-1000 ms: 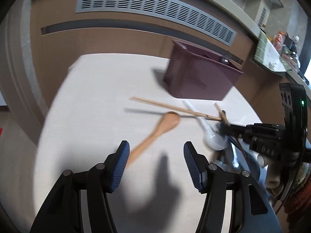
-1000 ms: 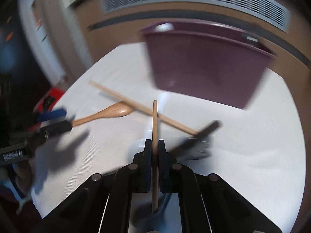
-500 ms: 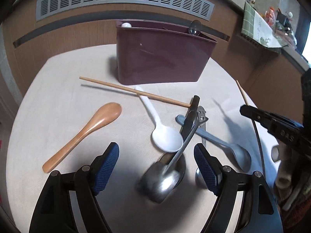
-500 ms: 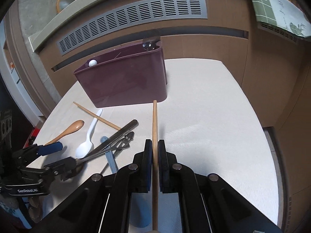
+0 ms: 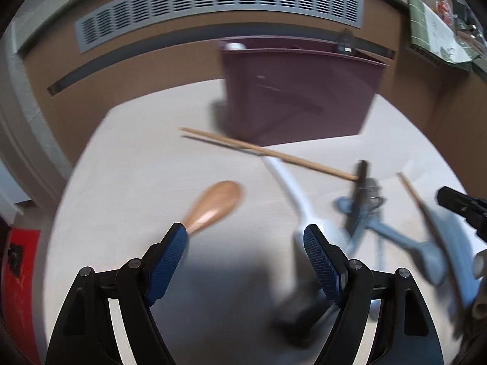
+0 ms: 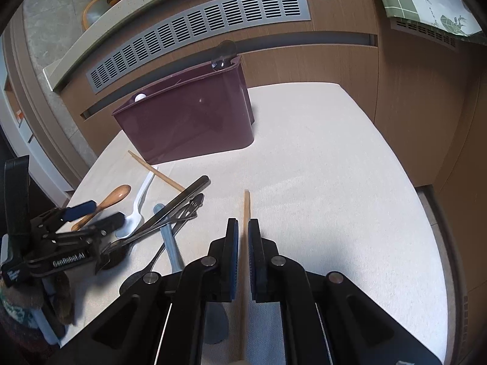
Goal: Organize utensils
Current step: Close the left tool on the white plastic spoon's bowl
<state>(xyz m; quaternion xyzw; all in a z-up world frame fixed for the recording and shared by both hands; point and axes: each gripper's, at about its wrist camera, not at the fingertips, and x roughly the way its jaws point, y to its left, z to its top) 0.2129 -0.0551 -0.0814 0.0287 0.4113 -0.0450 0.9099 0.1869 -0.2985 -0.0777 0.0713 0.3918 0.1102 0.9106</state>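
A maroon utensil holder [image 6: 188, 118] stands at the back of the white table; it also shows in the left wrist view [image 5: 301, 91]. My right gripper [image 6: 242, 228] is closed around a wooden chopstick [image 6: 246, 210] that points forward, though a small gap shows each side. My left gripper [image 5: 243, 243] is open and empty, low over the table, with a wooden spoon [image 5: 213, 206] by its left finger and a white plastic spoon [image 5: 292, 188] by its right. A second chopstick [image 5: 268, 152] lies in front of the holder. Metal tongs, metal spoons and a grey-blue spoon [image 6: 170, 243] lie piled together.
The white cloth-covered table [image 6: 334, 182] has open surface to the right of the pile. A wooden cabinet wall with a grey vent [image 6: 197, 30] runs behind the table. The table edge drops off at right [image 6: 426, 188]. The left wrist view is blurred.
My left gripper has swung left and lower, toward the wooden spoon. My right gripper has come lower over the table, and the chopstick now shows small gaps to the pads.
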